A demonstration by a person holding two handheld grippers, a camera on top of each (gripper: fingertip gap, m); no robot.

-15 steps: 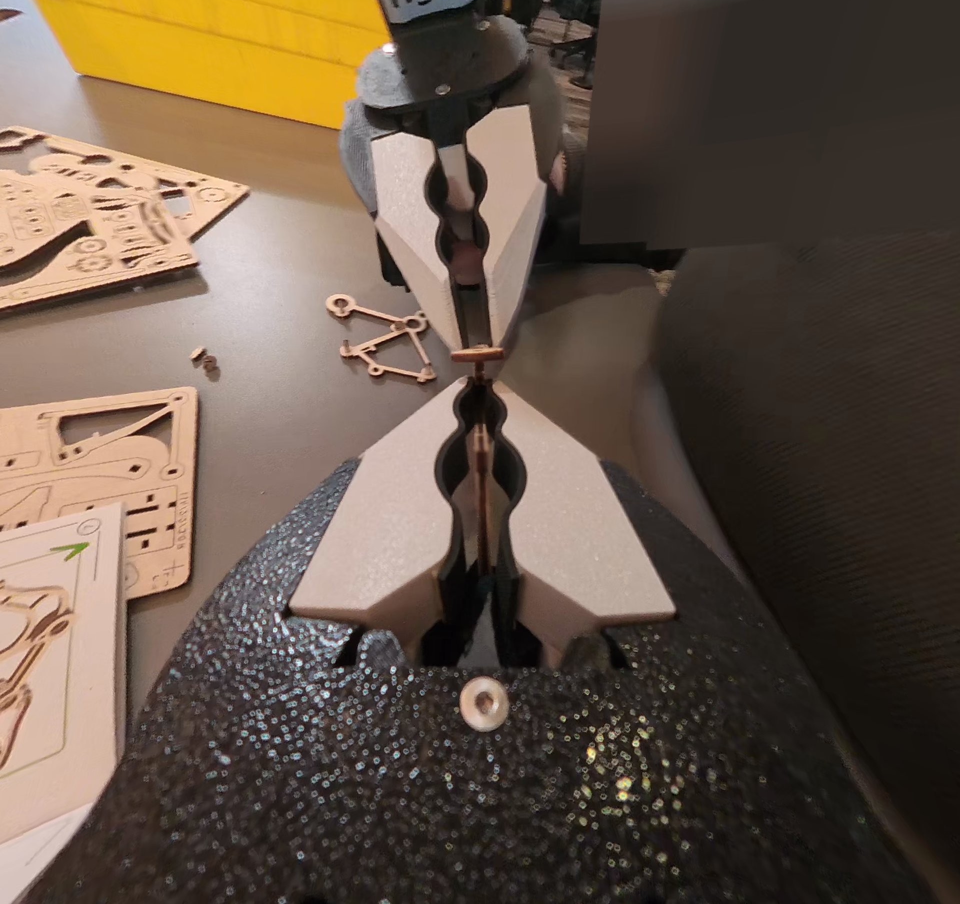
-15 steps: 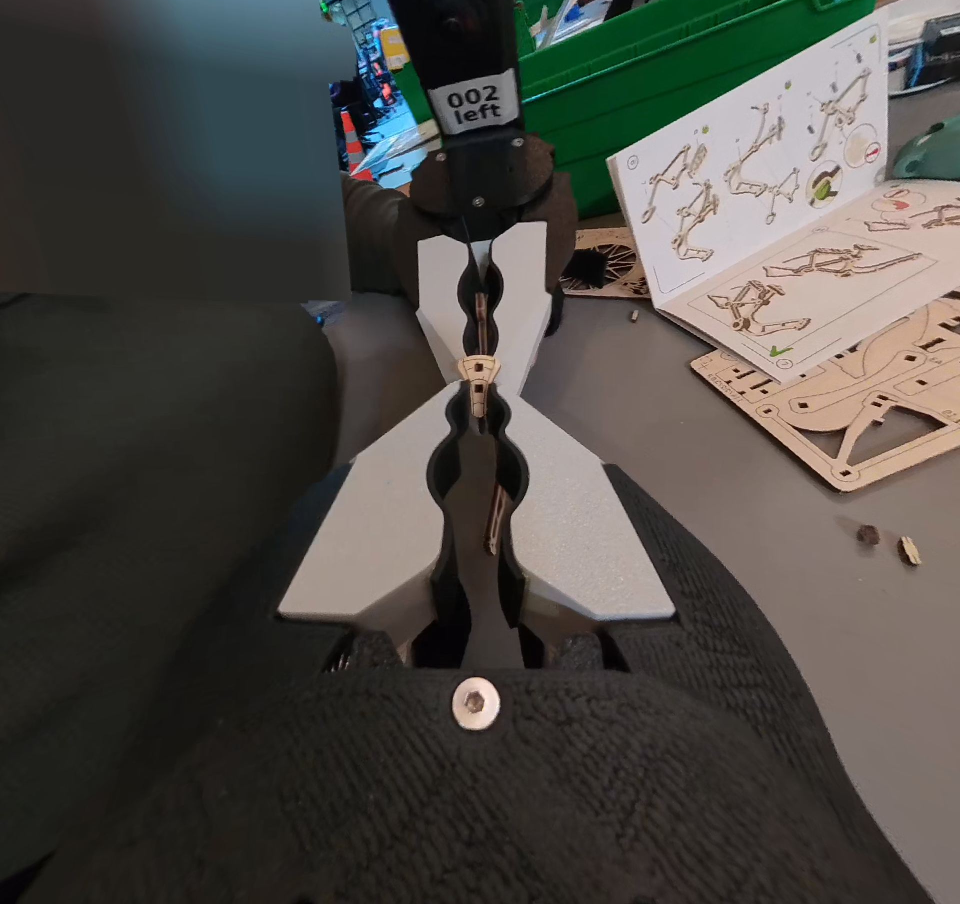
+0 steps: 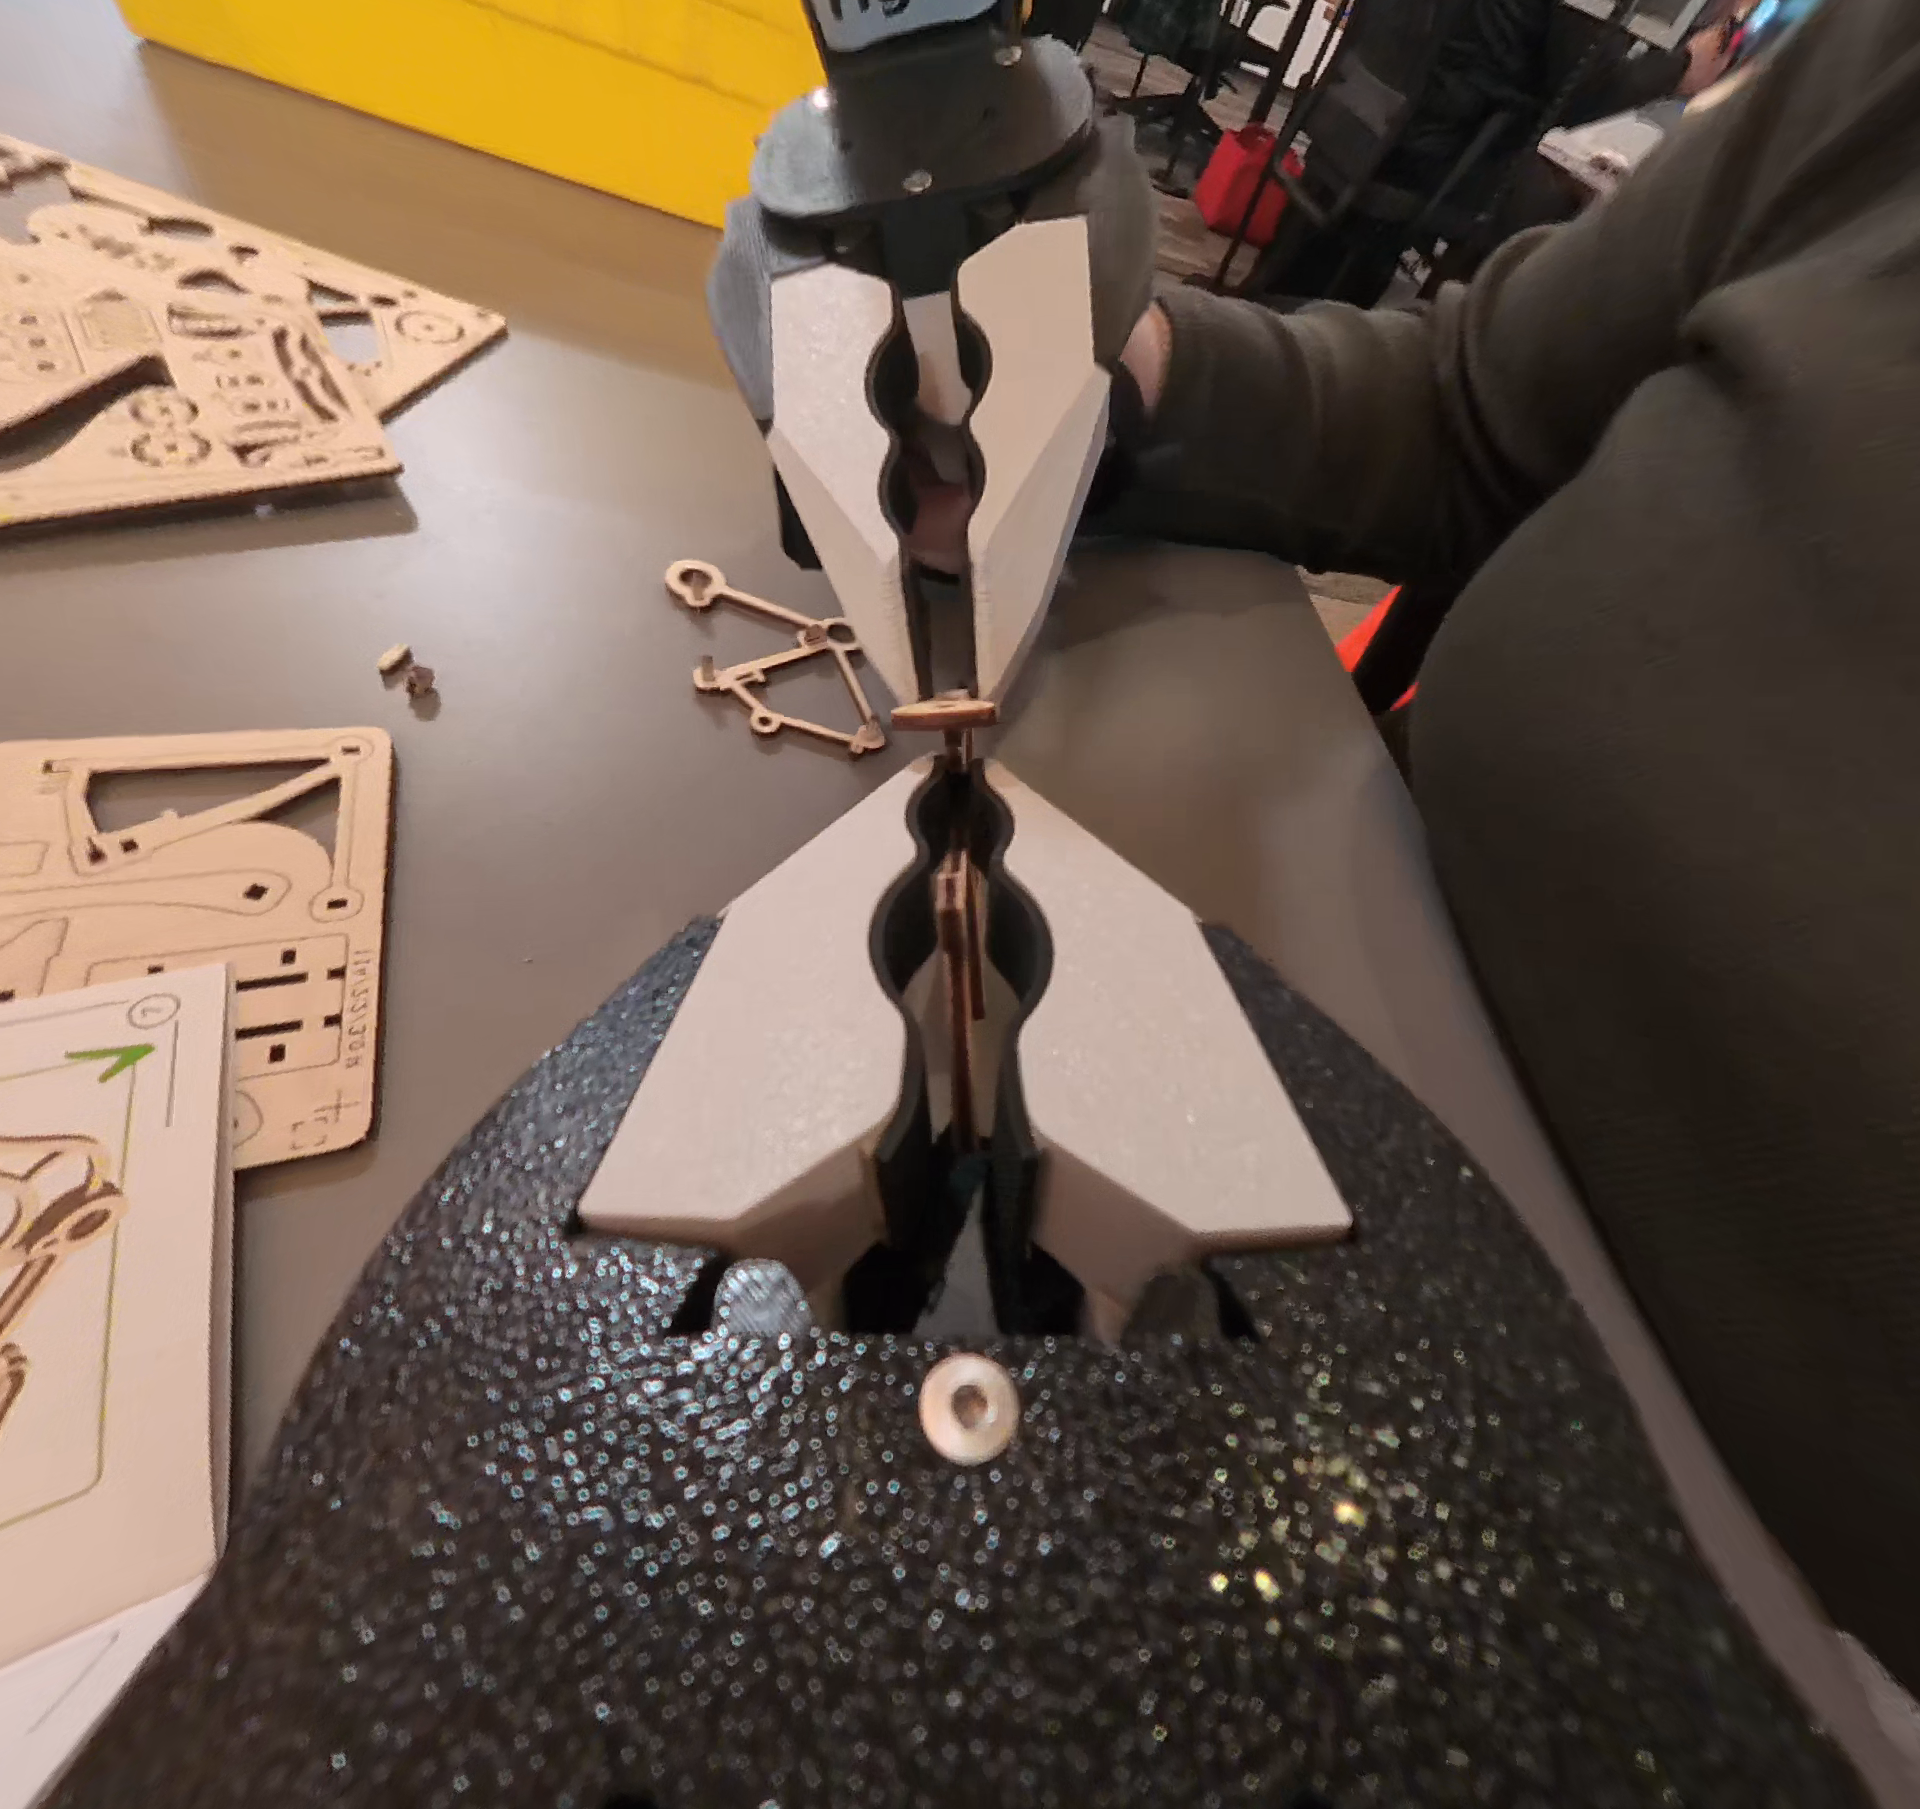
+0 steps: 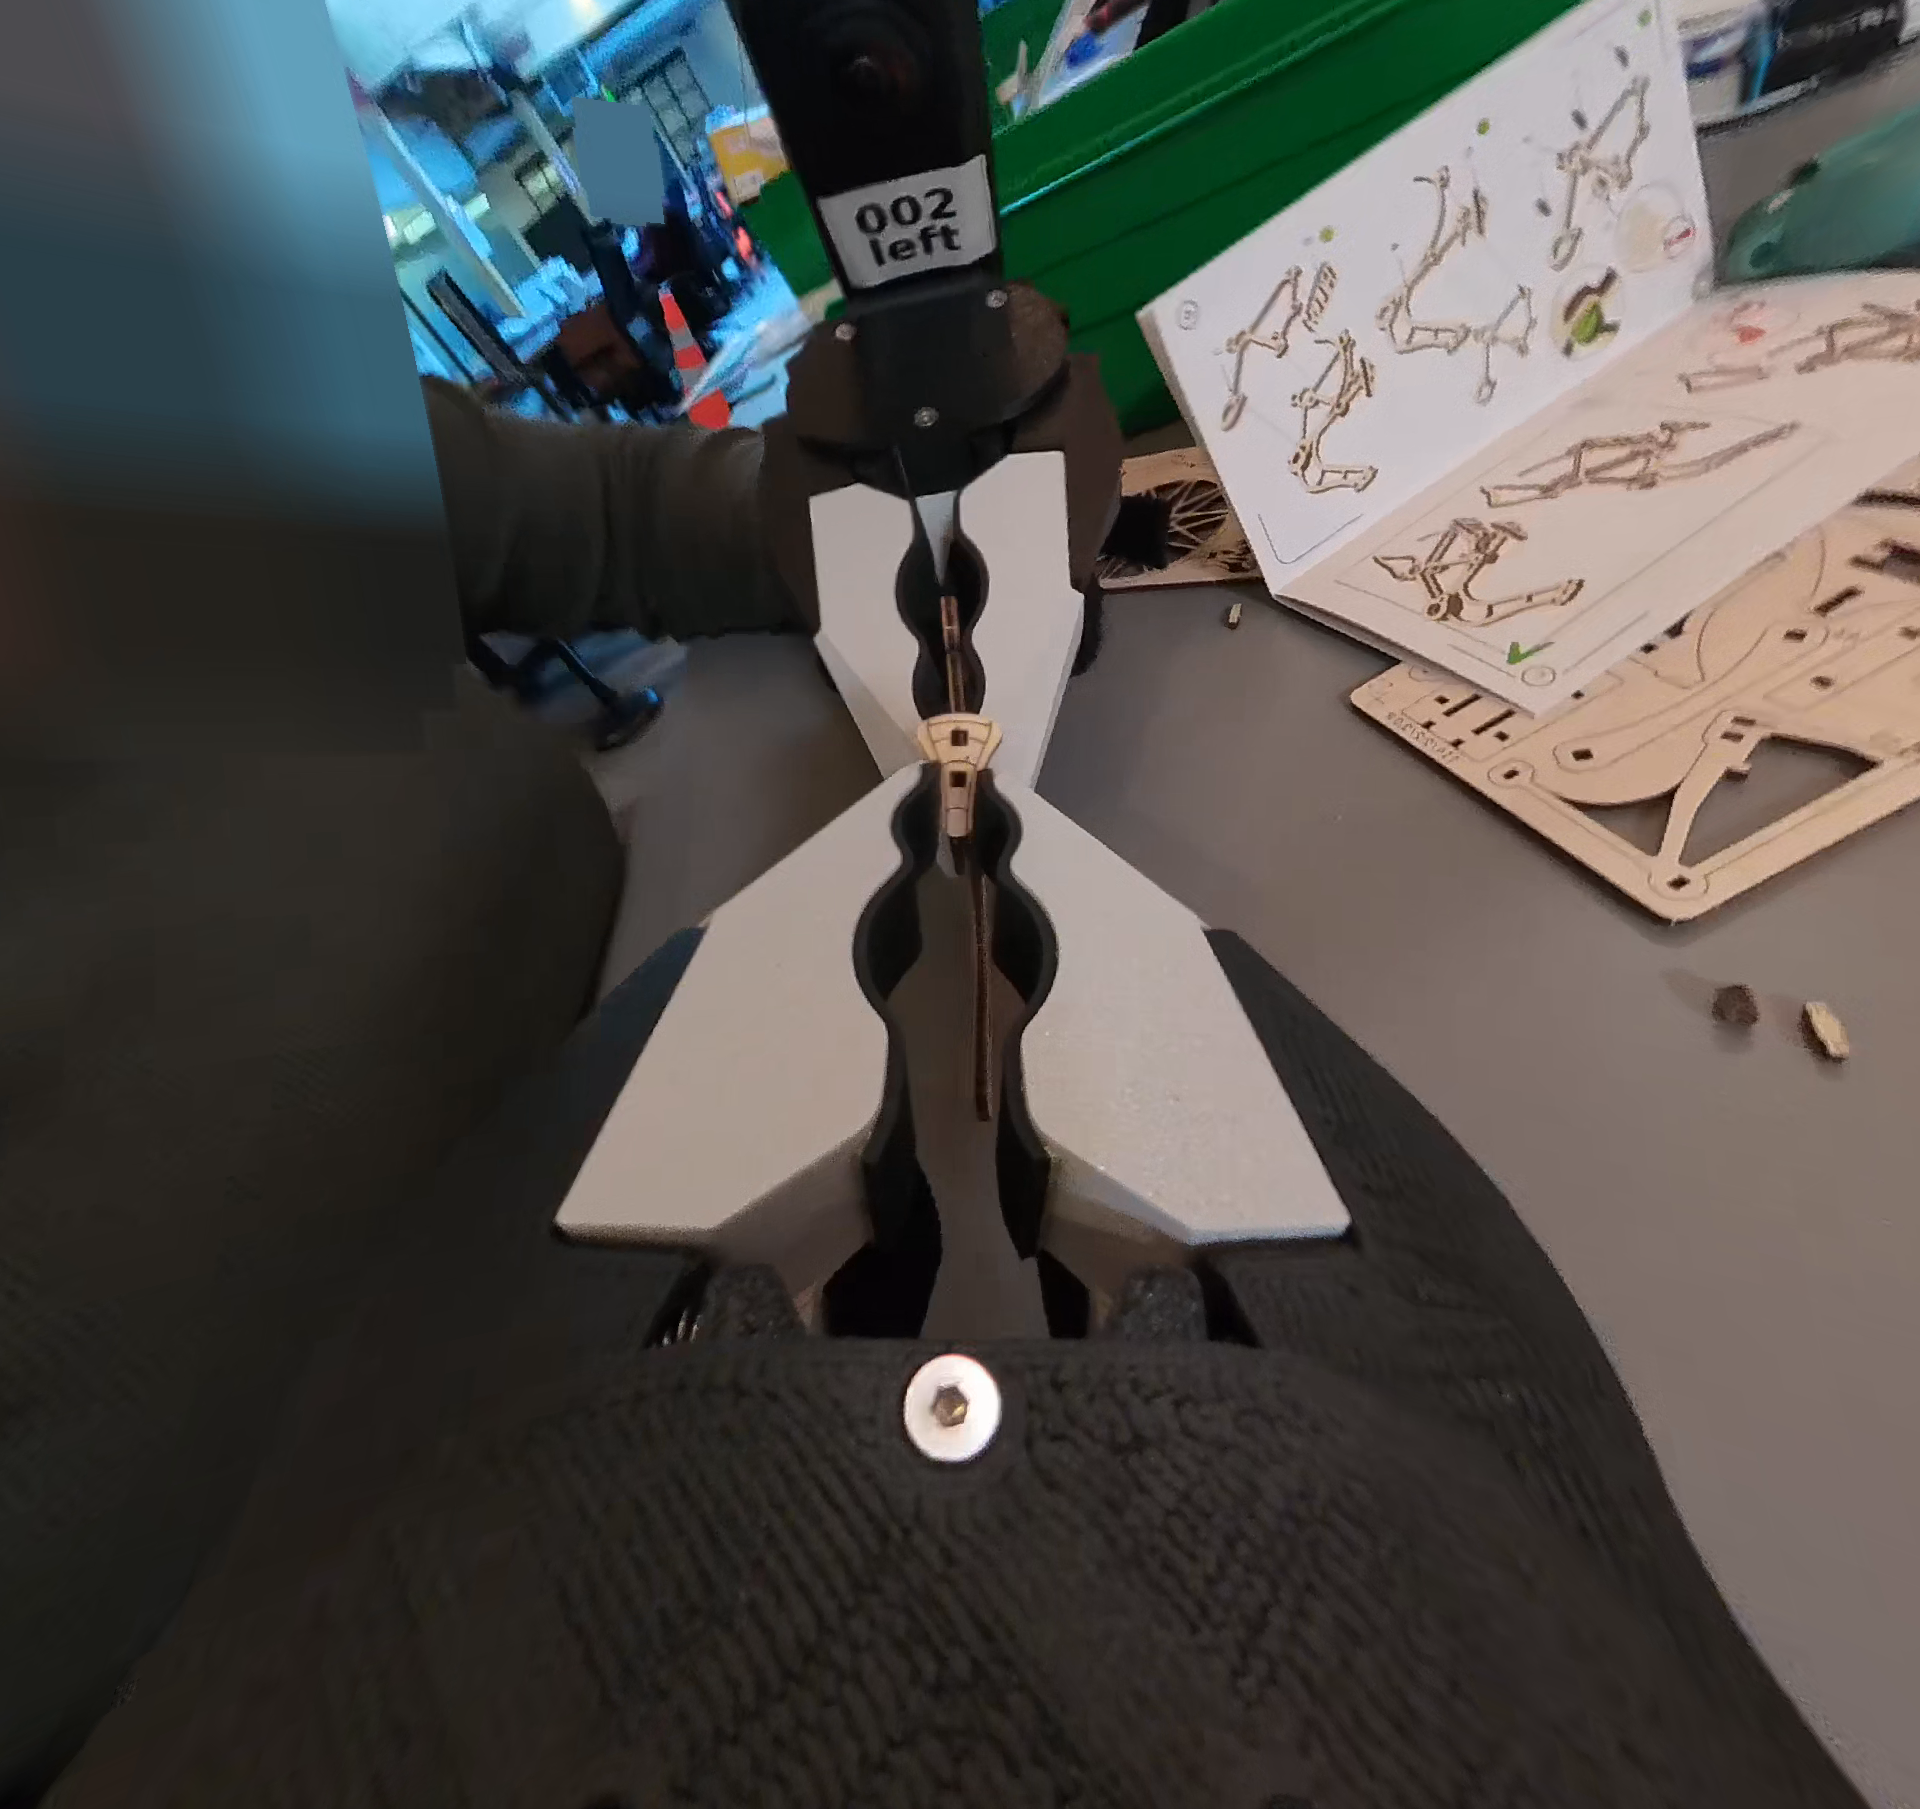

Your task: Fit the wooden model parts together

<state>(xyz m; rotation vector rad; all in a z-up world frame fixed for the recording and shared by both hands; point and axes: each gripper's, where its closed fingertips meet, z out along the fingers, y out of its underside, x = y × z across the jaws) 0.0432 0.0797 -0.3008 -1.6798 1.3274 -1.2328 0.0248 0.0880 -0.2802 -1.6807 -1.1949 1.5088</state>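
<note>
Little has shifted in half a second; the right tongs (image 3: 940, 694) and left tongs (image 3: 956, 772) meet tip to tip as before, each clamped on its thin wooden part. The flat cross-piece (image 3: 943, 715) at the join looks seated the same; any closer press cannot be told.

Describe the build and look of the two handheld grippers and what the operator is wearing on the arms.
Both grippers match: the left gripper and right gripper have pale grey wedge-shaped fingers with black wavy inner pads, on a black textured body with a silver screw. Each carries a black camera housing bearing a white label. The sleeves are dark olive-grey; a dark glove covers the hand.
</note>
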